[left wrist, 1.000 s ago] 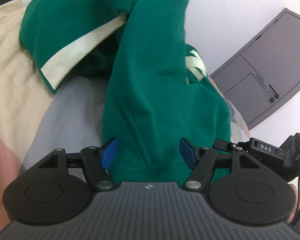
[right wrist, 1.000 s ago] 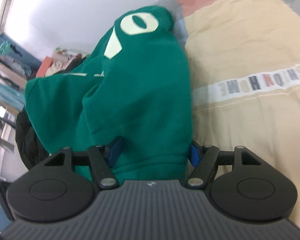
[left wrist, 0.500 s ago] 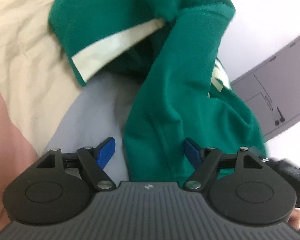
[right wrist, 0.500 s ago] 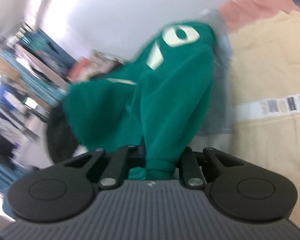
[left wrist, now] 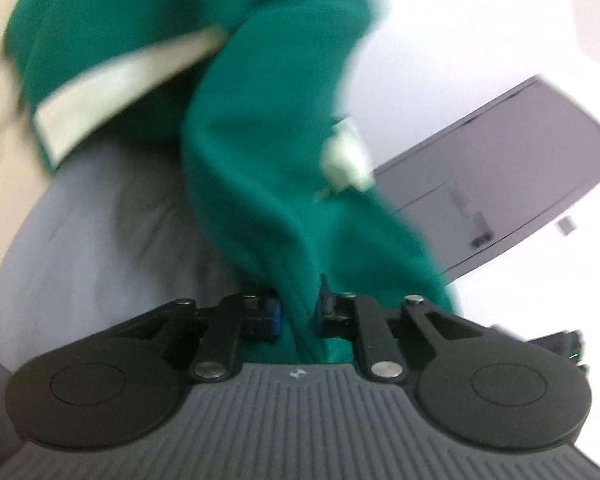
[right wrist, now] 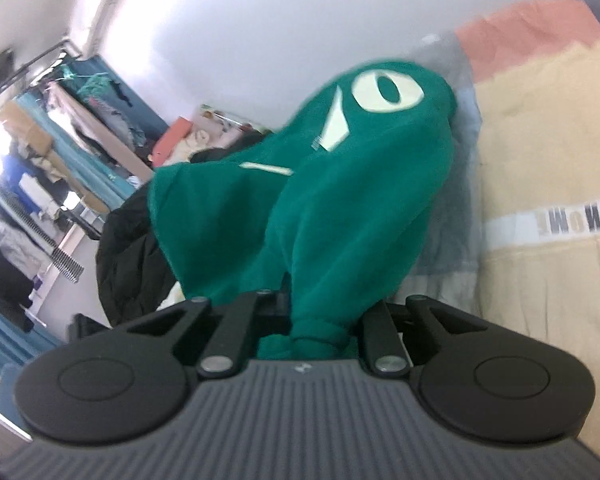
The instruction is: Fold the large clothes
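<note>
Now your left gripper [left wrist: 299,312] has just closed on the green sweatshirt [left wrist: 268,184]. Your right gripper [right wrist: 320,320] pinches its bunched fabric above the bed [right wrist: 548,280].

At the right edge of the right wrist view, a white band [right wrist: 556,226] across the beige bedcover [right wrist: 548,320] carries upside-down letters that read "HOME", while the green garment [right wrist: 356,208] bears pale shapes resembling a "0" in the upper middle.

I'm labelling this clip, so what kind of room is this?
Most likely a bedroom: a patchwork beige, pink and grey bedspread lies under the green sweatshirt, with a crowded clothes rack along the wall and a grey door.
</note>
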A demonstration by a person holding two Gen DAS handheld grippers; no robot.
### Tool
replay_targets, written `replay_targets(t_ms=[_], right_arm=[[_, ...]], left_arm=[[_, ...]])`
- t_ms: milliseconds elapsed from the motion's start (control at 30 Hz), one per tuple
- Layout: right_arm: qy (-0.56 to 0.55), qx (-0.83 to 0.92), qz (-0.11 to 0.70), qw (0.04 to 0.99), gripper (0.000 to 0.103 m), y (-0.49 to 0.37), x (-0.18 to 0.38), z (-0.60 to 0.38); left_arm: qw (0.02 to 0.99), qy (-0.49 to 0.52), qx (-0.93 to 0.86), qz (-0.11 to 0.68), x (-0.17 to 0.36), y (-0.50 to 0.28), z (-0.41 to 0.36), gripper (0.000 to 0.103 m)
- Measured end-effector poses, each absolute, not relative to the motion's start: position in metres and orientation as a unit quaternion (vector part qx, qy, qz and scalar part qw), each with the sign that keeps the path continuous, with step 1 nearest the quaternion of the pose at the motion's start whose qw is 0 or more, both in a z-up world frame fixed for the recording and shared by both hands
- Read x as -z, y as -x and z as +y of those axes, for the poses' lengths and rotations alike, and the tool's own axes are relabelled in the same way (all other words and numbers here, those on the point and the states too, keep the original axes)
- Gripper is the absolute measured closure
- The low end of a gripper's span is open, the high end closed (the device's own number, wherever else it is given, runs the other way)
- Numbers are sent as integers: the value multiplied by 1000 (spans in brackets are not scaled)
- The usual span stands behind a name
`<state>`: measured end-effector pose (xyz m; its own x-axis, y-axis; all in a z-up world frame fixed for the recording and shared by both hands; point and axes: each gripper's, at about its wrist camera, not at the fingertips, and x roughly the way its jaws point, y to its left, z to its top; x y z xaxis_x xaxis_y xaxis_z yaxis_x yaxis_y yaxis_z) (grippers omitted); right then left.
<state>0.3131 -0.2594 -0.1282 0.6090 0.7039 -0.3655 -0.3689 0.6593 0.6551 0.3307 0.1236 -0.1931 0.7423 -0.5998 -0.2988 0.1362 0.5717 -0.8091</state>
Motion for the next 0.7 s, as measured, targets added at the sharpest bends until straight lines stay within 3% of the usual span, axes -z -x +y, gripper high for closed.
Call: replay_targets(t_ms=[167,467,700], right_arm=[[-293,-341,250,858,88,-281,108,-278],[-306,-405,145,850,88,-222,56,-294],[-261,-419,78,866,88,-190,-35,-290]], left_arm=[[867,385,269,169,130,-268,122,89],[888,356,285,60,67,-158,151,89],[913,322,250,-22,-11,-117,153,89]])
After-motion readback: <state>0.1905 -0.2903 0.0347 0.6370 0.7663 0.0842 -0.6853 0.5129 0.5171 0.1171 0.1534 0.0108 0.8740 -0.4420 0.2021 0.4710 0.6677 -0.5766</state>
